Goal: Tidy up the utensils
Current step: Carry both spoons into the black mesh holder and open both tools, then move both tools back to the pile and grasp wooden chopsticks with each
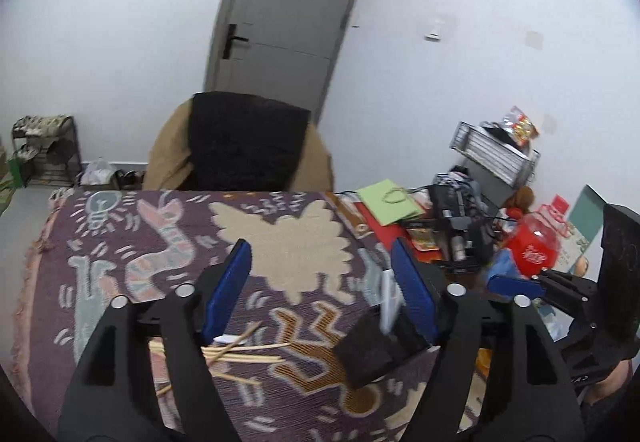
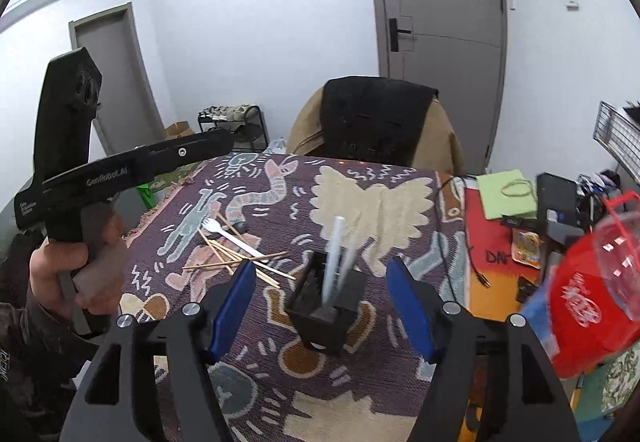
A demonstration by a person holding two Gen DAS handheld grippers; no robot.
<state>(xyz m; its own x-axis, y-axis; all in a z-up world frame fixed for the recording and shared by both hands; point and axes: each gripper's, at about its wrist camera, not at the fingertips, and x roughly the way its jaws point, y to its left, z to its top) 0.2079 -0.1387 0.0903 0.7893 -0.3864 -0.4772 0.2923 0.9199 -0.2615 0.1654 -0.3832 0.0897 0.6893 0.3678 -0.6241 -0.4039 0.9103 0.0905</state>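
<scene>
A black utensil holder (image 2: 326,316) stands on the patterned cloth (image 2: 380,202) with white plastic utensils (image 2: 335,262) upright in it. It also shows in the left wrist view (image 1: 372,354), partly behind my left gripper's right finger. Several wooden chopsticks (image 2: 236,260) and a white plastic fork (image 2: 230,236) lie on the cloth to its left; the chopsticks also show in the left wrist view (image 1: 244,352). My left gripper (image 1: 320,290) is open and empty above them. My right gripper (image 2: 320,306) is open and empty, with the holder between its fingers.
A chair (image 2: 376,118) draped in black and tan cloth stands at the table's far edge. At the right are a red lidded container (image 2: 588,294), a green paper bag (image 2: 508,192), black devices (image 1: 460,226) and a wire rack (image 1: 496,150). A grey door (image 1: 288,6) is behind.
</scene>
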